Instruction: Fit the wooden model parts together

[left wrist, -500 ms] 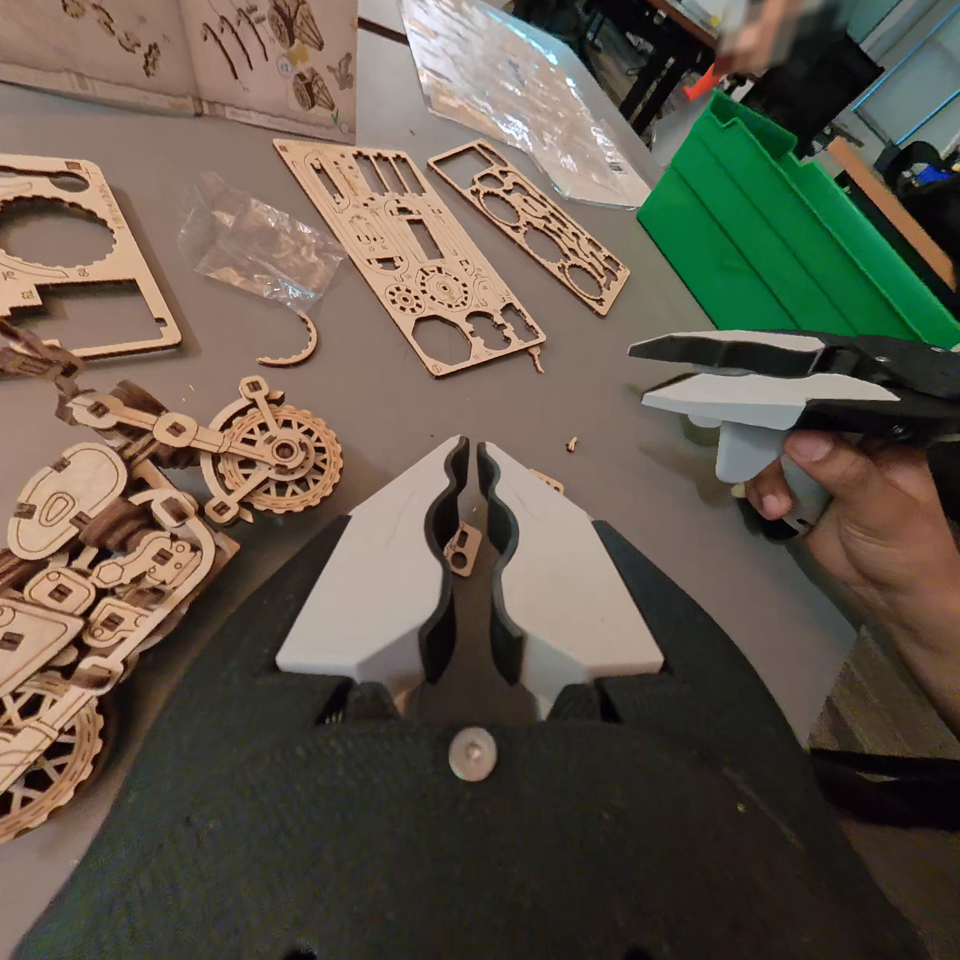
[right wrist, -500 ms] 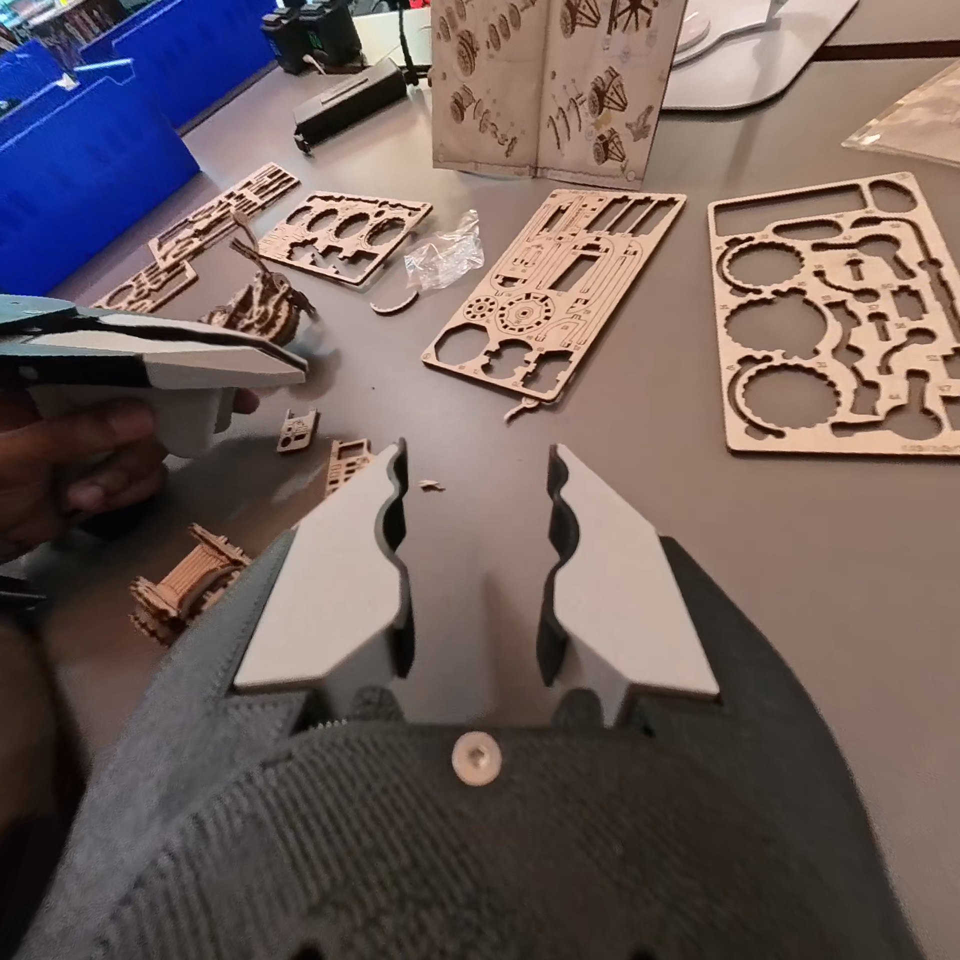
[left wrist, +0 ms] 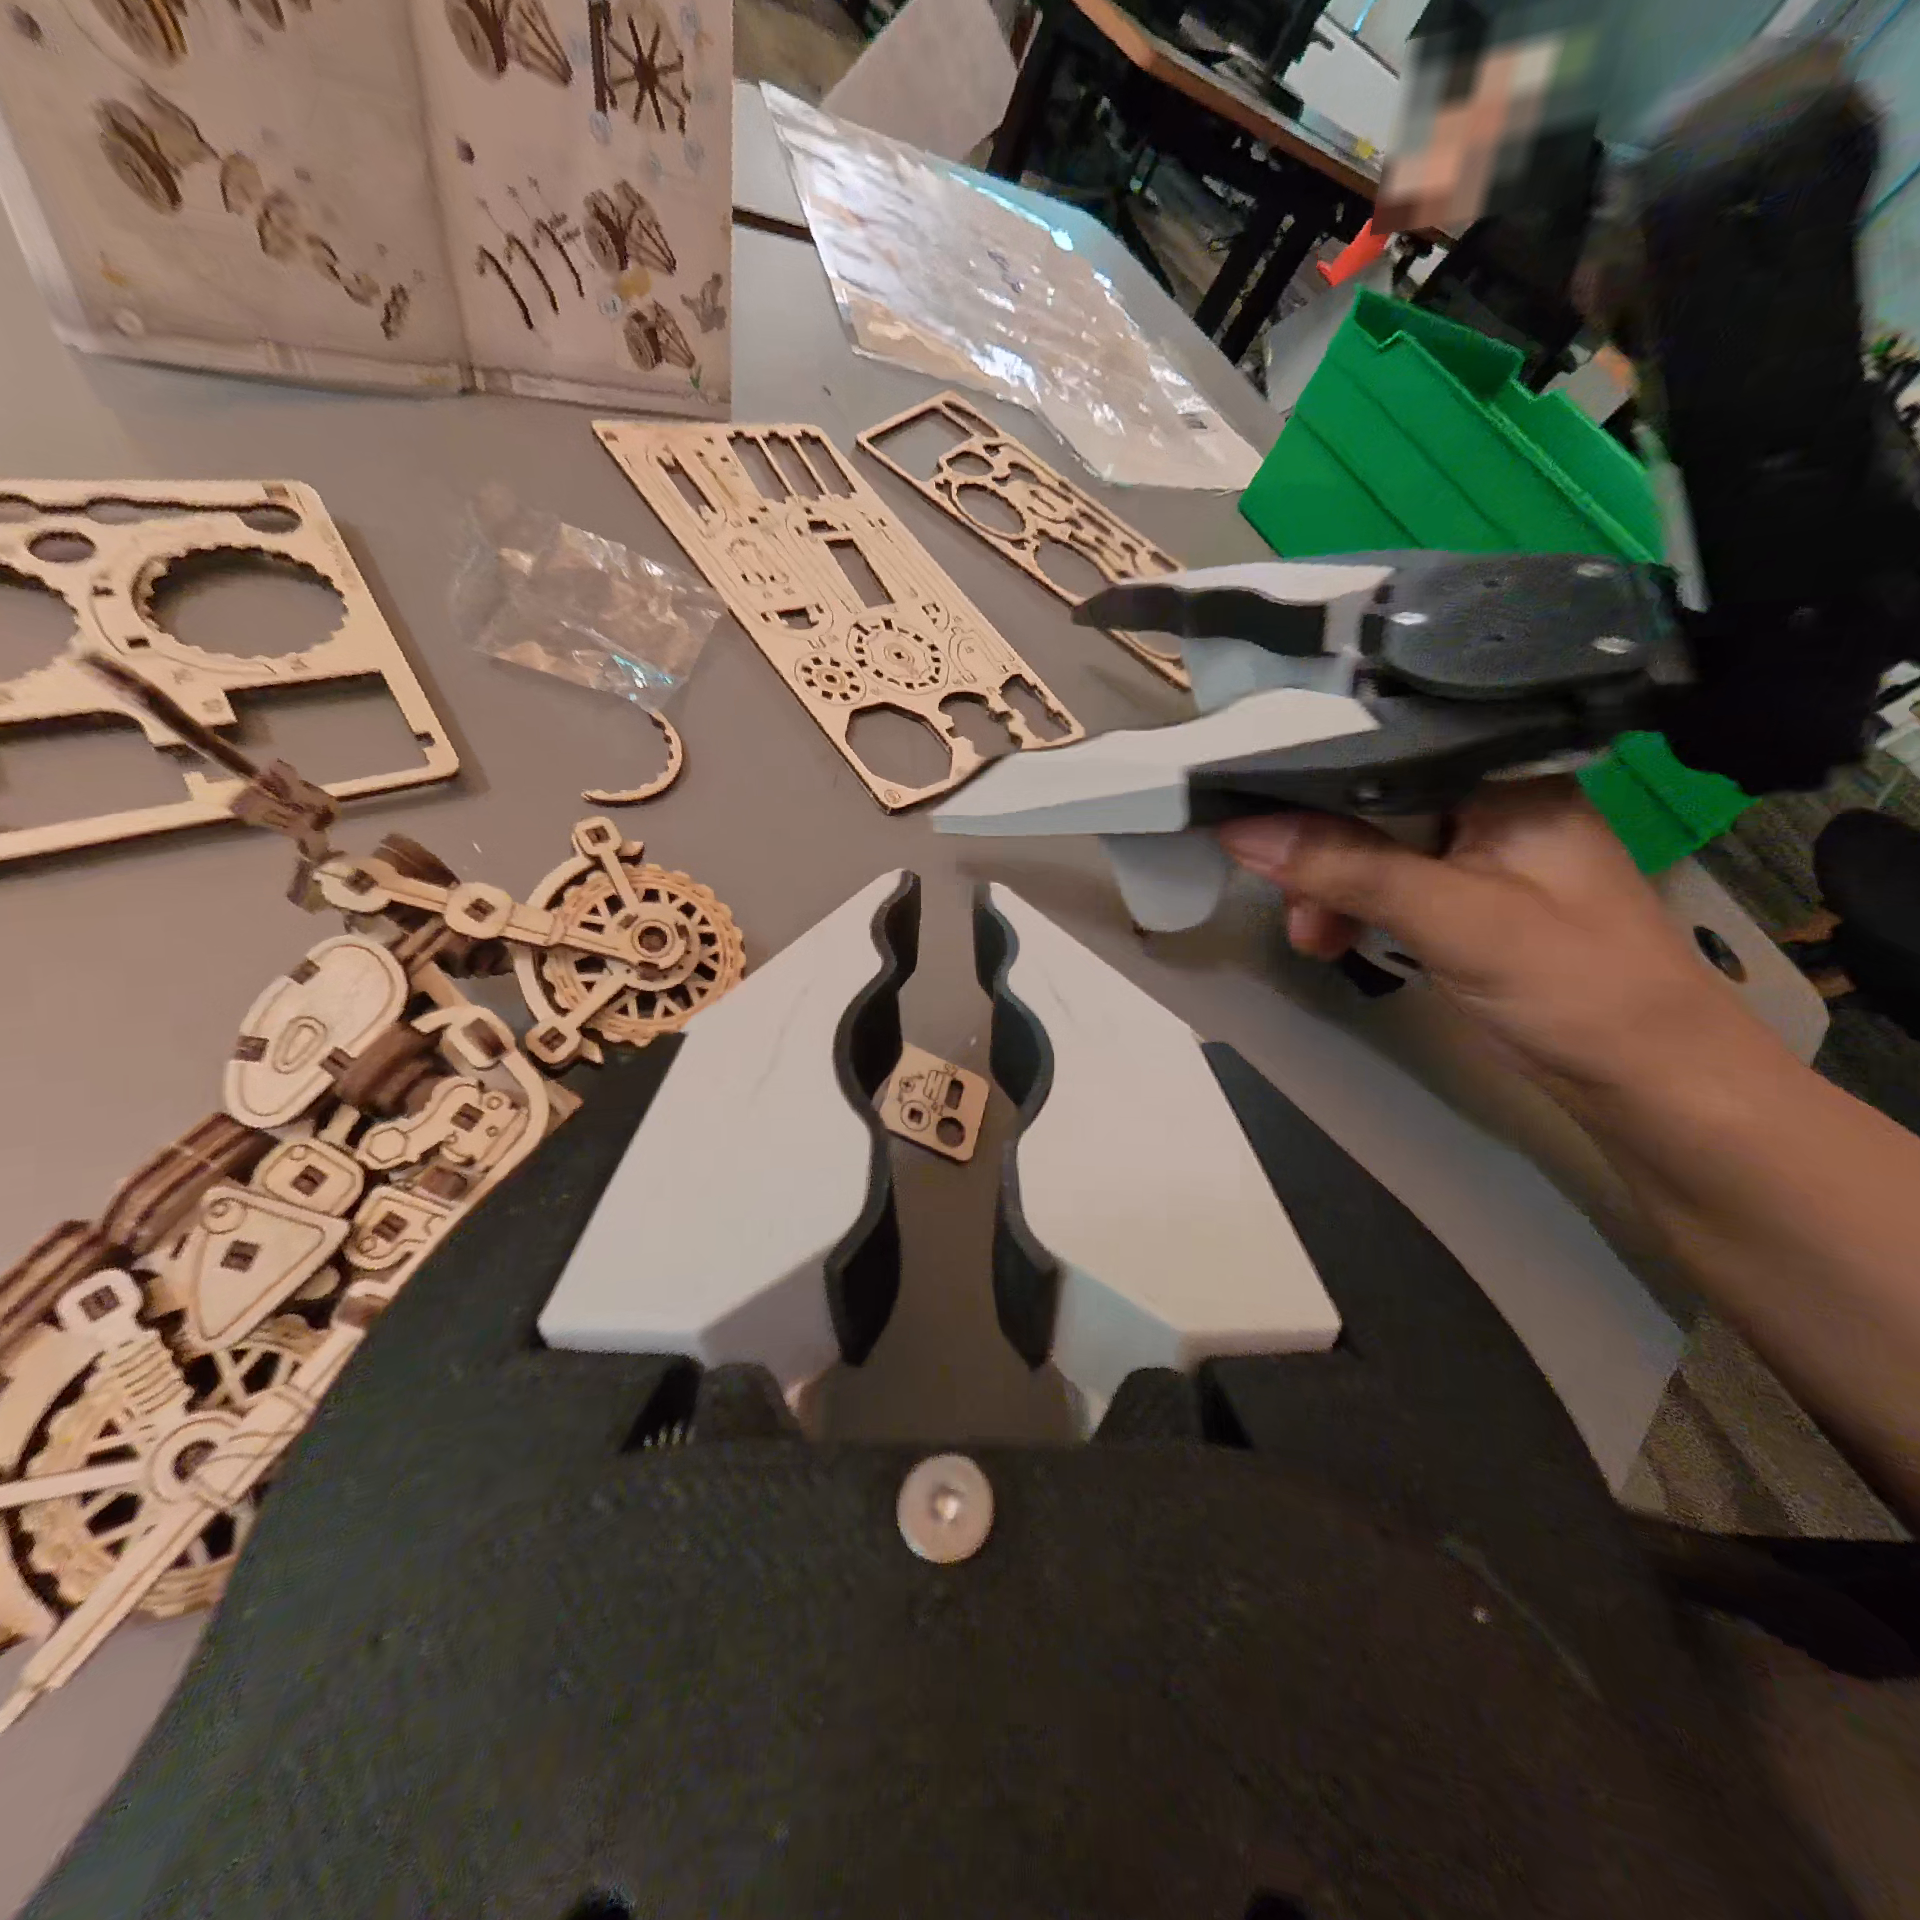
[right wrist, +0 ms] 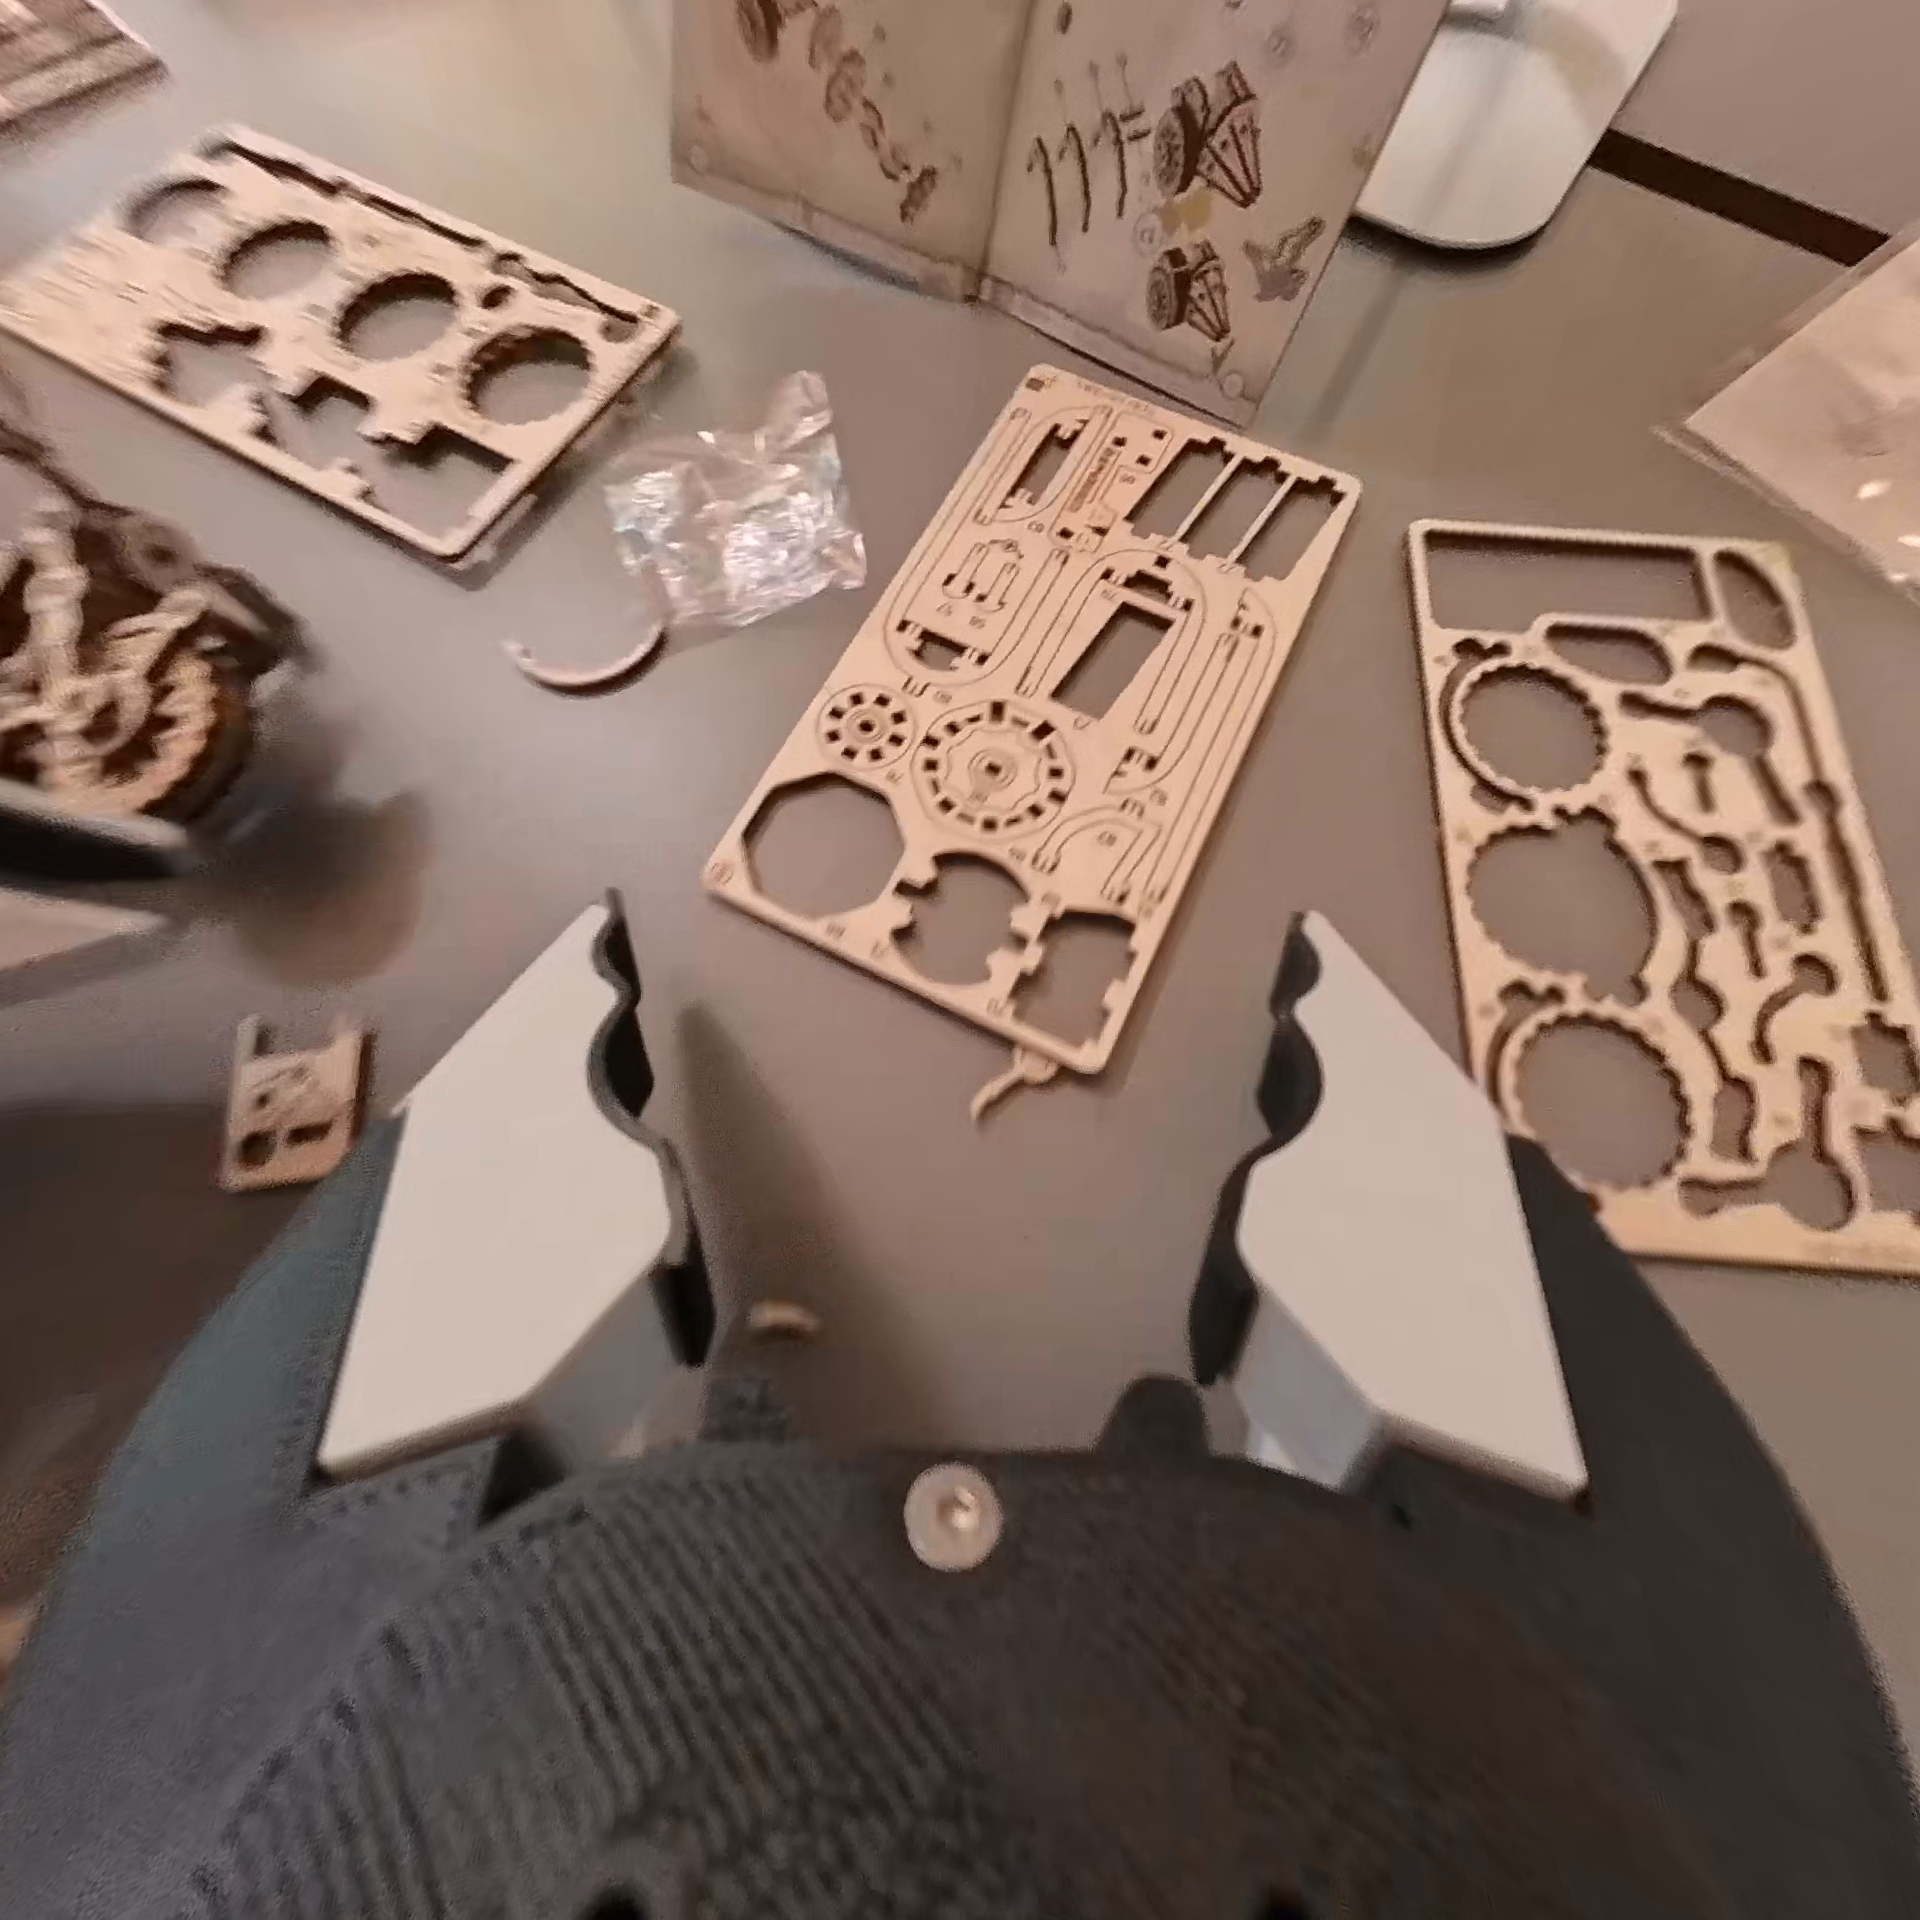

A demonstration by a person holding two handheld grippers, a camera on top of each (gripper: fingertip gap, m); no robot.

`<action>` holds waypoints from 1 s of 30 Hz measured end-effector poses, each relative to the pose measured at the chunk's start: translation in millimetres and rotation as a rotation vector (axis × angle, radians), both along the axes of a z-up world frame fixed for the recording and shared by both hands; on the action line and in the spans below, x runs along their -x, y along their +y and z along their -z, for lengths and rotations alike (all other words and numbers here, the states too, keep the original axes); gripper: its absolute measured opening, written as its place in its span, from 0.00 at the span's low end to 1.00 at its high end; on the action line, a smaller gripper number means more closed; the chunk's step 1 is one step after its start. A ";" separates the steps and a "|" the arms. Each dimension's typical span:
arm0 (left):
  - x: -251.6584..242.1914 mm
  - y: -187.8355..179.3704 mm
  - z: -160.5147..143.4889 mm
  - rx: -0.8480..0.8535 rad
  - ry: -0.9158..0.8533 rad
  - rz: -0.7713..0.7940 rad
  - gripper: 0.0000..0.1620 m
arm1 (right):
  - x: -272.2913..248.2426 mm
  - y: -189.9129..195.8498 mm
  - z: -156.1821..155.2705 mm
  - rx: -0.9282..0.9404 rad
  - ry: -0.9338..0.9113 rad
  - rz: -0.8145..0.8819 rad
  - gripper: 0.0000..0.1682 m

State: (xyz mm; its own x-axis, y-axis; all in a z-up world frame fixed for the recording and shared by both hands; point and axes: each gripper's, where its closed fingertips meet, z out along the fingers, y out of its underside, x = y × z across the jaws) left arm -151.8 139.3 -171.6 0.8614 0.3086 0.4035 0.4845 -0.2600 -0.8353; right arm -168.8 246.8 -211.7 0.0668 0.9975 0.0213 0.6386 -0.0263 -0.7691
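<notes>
We hover our left tongs (left wrist: 945,899), nearly closed and empty, over a small plate (left wrist: 933,1103); right tongs (right wrist: 951,951) gape empty. Next: pinch it.

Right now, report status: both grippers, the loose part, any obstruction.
Left gripper nearly shut, empty. Right gripper wide open, empty. Small wooden part flat on table under left fingers, ungrasped. Wooden model lies left; nothing blocks.

a grey table (left wrist: 1351,1122) fills the foreground. beyond its far edge stand green bins (left wrist: 1455,457) and dark-legged desks (left wrist: 1195,94) on a dim floor.
</notes>
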 end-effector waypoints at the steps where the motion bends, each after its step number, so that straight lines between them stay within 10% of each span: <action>1: 0.6 -1.2 -3.7 -0.010 0.010 0.000 0.05 | 6.8 3.0 2.2 -0.024 -0.026 0.018 0.75; 7: 2.5 -6.5 -14.1 -0.055 -0.001 0.006 0.07 | 31.8 -11.2 20.5 0.026 -0.122 0.063 0.81; 11: 0.5 -8.2 -19.2 -0.095 -0.056 0.021 0.08 | 29.8 -7.6 14.7 0.029 -0.090 0.084 0.60; 17: 0.4 -11.1 -23.3 -0.129 -0.116 0.035 0.10 | 7.7 0.9 11.0 0.048 -0.074 0.112 0.58; 19: 2.3 -12.7 -24.6 -0.137 -0.121 0.031 0.10 | 1.6 -1.3 -9.3 0.064 0.049 0.091 0.04; 21: 4.2 -13.6 -24.8 -0.141 -0.125 0.026 0.10 | -6.9 -4.3 -25.4 0.122 0.122 0.077 0.00; 30: 7.2 -12.9 -23.8 -0.149 -0.132 0.018 0.12 | -60.1 -3.2 -64.3 0.109 0.214 0.075 0.13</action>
